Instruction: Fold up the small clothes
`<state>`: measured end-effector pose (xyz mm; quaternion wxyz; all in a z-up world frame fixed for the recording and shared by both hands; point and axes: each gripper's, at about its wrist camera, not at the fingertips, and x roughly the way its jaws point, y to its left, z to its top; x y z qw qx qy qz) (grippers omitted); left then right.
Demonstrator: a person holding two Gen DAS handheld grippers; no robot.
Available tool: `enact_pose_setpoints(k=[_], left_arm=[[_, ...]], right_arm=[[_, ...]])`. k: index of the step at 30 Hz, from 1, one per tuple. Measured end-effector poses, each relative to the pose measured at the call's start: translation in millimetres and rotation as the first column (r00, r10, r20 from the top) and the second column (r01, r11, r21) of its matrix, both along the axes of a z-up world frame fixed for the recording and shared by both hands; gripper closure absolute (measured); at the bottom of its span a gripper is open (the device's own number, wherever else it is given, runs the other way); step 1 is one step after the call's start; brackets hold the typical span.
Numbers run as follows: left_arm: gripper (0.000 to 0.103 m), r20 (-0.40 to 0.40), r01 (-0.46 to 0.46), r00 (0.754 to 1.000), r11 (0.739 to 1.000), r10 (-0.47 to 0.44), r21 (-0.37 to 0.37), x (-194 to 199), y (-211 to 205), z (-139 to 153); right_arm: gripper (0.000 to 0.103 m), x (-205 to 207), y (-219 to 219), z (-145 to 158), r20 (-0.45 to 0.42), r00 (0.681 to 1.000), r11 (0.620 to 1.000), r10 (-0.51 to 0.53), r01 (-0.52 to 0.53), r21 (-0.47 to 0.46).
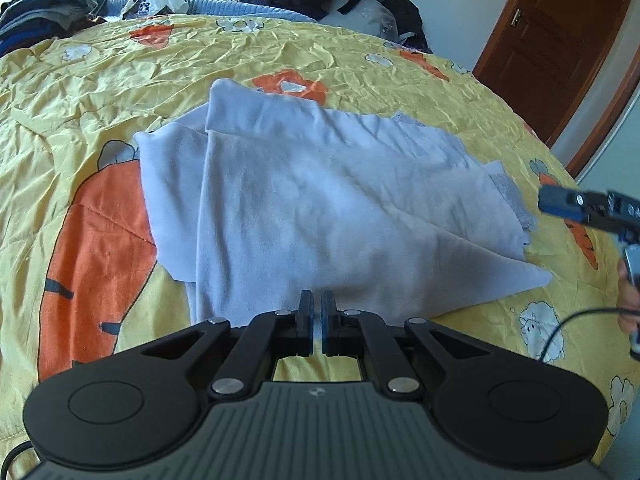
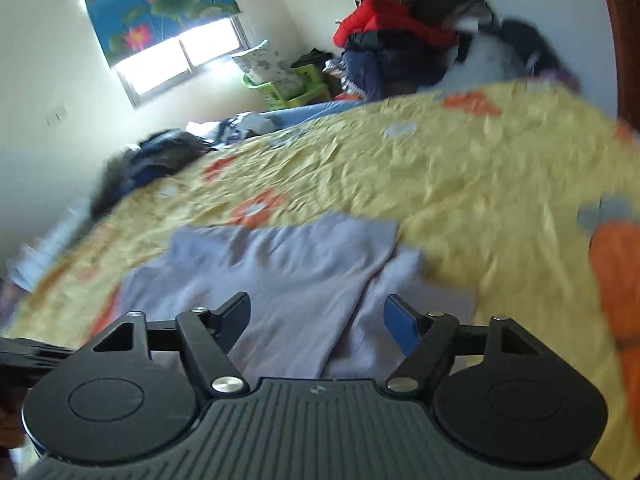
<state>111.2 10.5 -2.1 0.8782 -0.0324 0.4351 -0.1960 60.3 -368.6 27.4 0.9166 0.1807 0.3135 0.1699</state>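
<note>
Between the left gripper nearly closed fingers, seemingly pinched, lies the lilac garment; right gripper wide.

A big bed with a yellow carrot blanket fills the room. At 1 o'clock stands a brown door. At 10 o'clock, a bright window shines in the white wall.

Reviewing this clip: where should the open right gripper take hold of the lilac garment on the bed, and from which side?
Probably the pointed corner of the lilac garment that juts out toward the right gripper. It lies single and flat on the yellow quilt, clear of the stacked layers, so a low approach from the right could pinch it. The left gripper, nearly closed, sits at the near edge.
</note>
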Motion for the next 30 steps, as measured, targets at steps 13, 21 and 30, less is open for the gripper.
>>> enact_pose_setpoints(k=[13, 21, 30], left_arm=[[0.100, 0.008, -0.003, 1.000, 1.000, 0.003, -0.006, -8.6, -11.6, 2.7], [0.100, 0.011, -0.002, 1.000, 1.000, 0.002, -0.003, -9.2, -8.2, 0.6], [0.099, -0.010, -0.025, 1.000, 1.000, 0.025, 0.006, -5.1, -11.4, -5.4]], right_arm=[[0.095, 25.9, 9.5, -28.5, -0.083, 0.996, 0.999, 0.034, -0.032, 0.030], [0.083, 6.9, 9.9, -8.6, 0.004, 0.987, 0.960, -0.159, 0.155, -0.231], [0.063, -16.4, 89.9, -14.7, -0.030, 0.988, 0.910, 0.148, -0.149, -0.387]])
